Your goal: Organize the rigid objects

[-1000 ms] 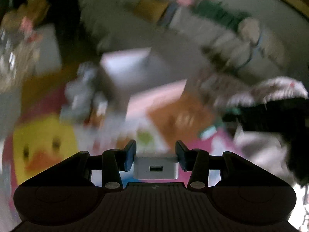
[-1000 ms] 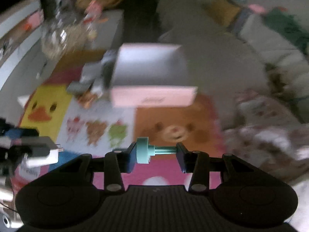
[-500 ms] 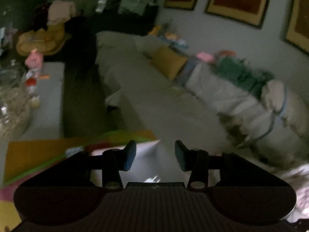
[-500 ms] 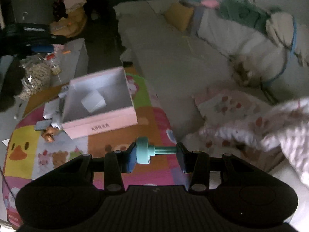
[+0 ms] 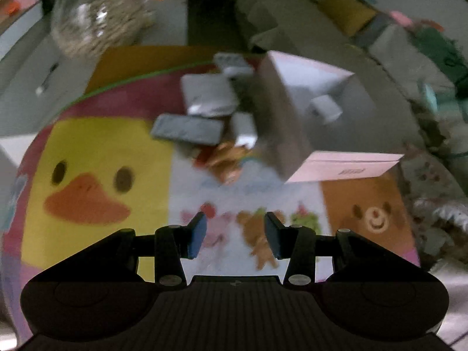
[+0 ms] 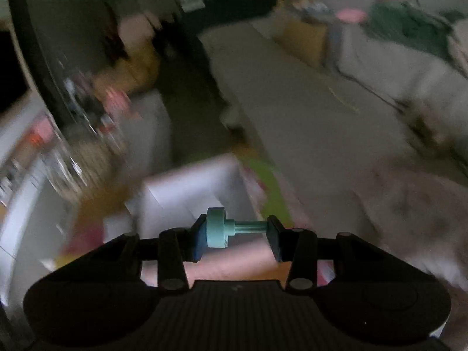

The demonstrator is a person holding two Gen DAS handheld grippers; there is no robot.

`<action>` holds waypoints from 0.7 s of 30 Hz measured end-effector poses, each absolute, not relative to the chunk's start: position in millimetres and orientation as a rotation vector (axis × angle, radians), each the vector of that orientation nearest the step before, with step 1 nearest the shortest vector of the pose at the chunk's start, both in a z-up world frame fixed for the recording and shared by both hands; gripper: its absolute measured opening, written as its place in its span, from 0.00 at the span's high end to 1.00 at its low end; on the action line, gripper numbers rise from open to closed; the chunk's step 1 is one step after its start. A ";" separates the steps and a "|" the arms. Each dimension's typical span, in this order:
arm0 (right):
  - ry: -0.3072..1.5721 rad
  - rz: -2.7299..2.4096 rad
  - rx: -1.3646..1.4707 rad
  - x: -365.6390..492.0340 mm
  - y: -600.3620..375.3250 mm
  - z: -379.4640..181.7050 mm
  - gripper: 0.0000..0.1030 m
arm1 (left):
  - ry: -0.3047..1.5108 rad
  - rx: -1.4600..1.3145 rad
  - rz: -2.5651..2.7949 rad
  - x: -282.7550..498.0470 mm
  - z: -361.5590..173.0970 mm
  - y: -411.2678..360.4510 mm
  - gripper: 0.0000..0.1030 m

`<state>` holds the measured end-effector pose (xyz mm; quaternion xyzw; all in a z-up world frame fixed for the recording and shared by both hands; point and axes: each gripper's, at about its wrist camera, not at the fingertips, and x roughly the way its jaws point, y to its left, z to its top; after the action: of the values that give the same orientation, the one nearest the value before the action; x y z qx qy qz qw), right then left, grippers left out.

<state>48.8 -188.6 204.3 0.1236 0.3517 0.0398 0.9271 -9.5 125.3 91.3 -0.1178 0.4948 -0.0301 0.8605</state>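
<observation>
- Far left in the left wrist view, we see a clear jar (image 5: 96, 14) with pale bits inside, standing on a grey surface beyond the play mat (image 5: 99, 152).
- On the mat, we have a yellow duck face (image 5: 87, 181), and past it a loose cluster: a dark grey flat block (image 5: 187, 130), a lighter grey pouch (image 5: 209, 96), and a blurred orange-brown toy (image 5: 228, 161) just beside the box.
- Our left gripper (image 5: 235, 237) hangs over the mat's small animal pictures, its blue pads (image 5: 196, 235) standing apart with nothing between them.
- Right of the cluster sits the pink box (image 5: 345, 169), open at the top, with a small white block (image 5: 326, 109) lying inside it.
- Further right, we spot a bear face (image 5: 373, 215) on an orange patch of the mat, with the grey sofa (image 5: 380, 58) behind.
- Over to the right wrist view: everything is badly smeared, but the box (image 6: 190, 193) shows just ahead and below.
- Our right gripper (image 6: 237, 234) is clamped on a teal peg (image 6: 225, 231), disc end against the left pad, thin stem reaching the right pad, held crosswise above the box's near edge.
</observation>
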 end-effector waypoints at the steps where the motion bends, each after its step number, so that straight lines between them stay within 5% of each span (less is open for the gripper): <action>1: 0.705 0.079 0.269 61.2 -181.6 206.0 0.52 | 1.038 -0.249 -0.055 -10.4 91.6 127.8 0.54; 2: 0.699 0.073 0.272 69.9 -174.7 205.8 0.40 | 1.033 -0.247 -0.044 -11.2 94.2 129.2 0.54; 4: 0.698 0.058 0.259 79.6 -159.4 199.1 0.36 | 1.021 -0.239 -0.025 -10.6 96.7 133.5 0.54; 21: 0.978 -0.057 0.027 13.6 -140.6 81.1 0.35 | 1.004 -0.211 0.054 -0.8 73.2 137.9 0.54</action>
<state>13.6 -140.6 81.1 0.0130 0.4698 -0.0273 0.8823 -0.8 137.9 73.2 -0.1007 0.4803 0.0259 0.8709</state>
